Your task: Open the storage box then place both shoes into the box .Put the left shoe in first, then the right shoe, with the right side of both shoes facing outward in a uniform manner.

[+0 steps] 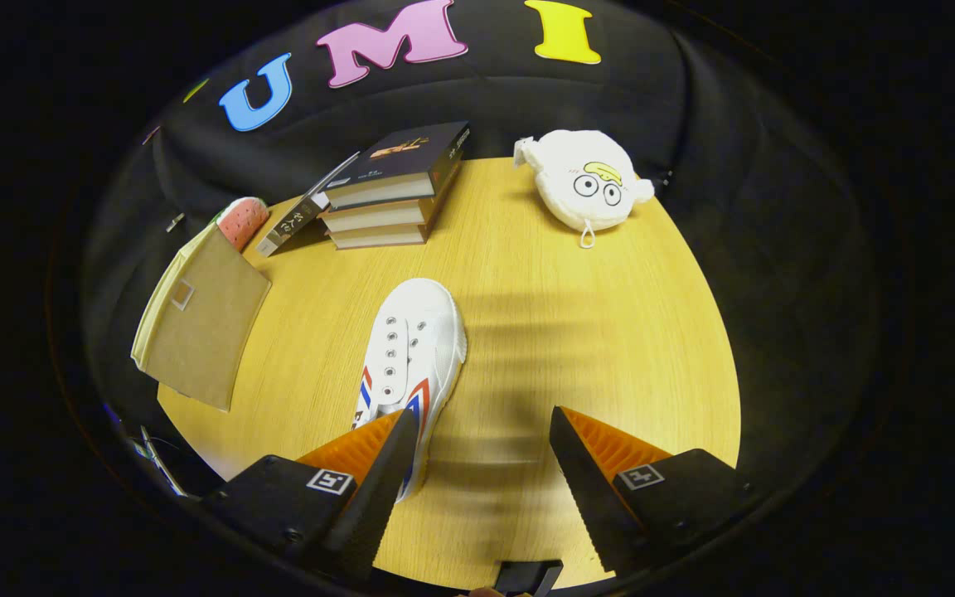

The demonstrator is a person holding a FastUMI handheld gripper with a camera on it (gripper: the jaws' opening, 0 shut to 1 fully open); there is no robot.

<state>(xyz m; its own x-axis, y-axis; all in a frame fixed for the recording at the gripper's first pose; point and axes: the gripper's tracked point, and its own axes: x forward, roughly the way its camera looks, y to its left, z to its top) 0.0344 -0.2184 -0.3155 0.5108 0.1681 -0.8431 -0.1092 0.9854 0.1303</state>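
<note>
A wooden table (pixel 577 332) with a light yellow grain is seen carrying everything. A white shoe (pixel 411 356) with red and blue stripes is laid near its middle, toe pointing away. Beyond the shoe, a stack of three books (pixel 395 195) is set, and a further book (pixel 299 217) is leaned against the stack's left side. Left of the shoe, a flat brown box (pixel 200 319) is placed partly over the table's edge, with a red-and-green watermelon-patterned item (pixel 244 220) just beyond it. Well to the right of the books, a white plush pouch (pixel 585 189) with cartoon eyes is laid near the far edge.

The rig demands one further fact: the gripper (pixel 482 439) is held with its fingers spread apart, nothing between them, the left finger overlapping the shoe's heel in view.
</note>
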